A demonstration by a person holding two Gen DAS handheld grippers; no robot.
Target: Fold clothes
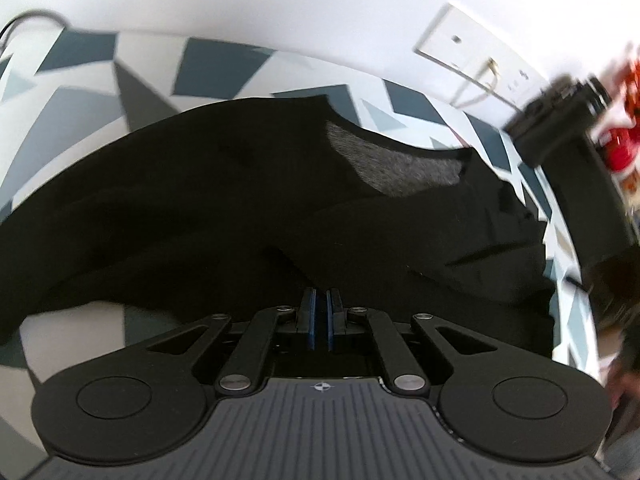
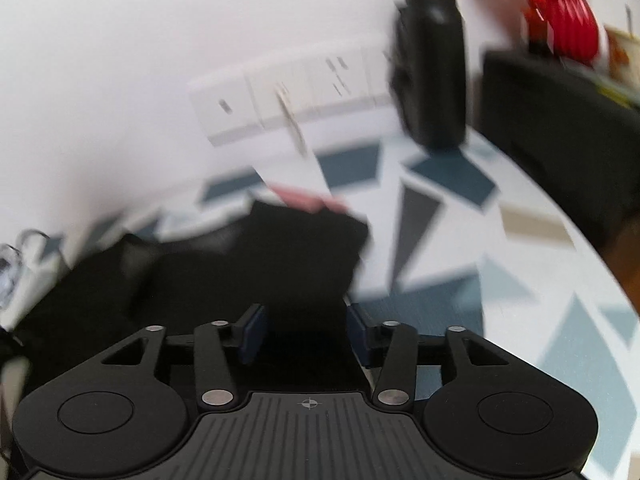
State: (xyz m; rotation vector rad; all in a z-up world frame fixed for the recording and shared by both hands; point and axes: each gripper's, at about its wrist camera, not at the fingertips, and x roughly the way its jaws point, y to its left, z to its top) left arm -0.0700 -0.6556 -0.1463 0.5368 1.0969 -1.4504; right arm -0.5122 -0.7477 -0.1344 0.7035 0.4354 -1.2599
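A black garment [image 1: 240, 200] with a grey inner lining lies bunched on the patterned tablecloth [image 1: 80, 112]. My left gripper [image 1: 321, 308] is shut, its blue pads pressed together at the garment's near edge, pinching the black cloth. In the blurred right wrist view the same black garment [image 2: 280, 260] lies ahead. My right gripper [image 2: 306, 332] is open, its jaws apart on either side of a fold of the garment, not closed on it.
A white wall with a socket strip [image 2: 288, 92] stands behind the table. A black cylinder-like object [image 2: 432, 68] and a dark block [image 2: 560, 128] stand at the far right, with red items [image 2: 568, 12] behind. A pink item [image 2: 308, 198] lies past the garment.
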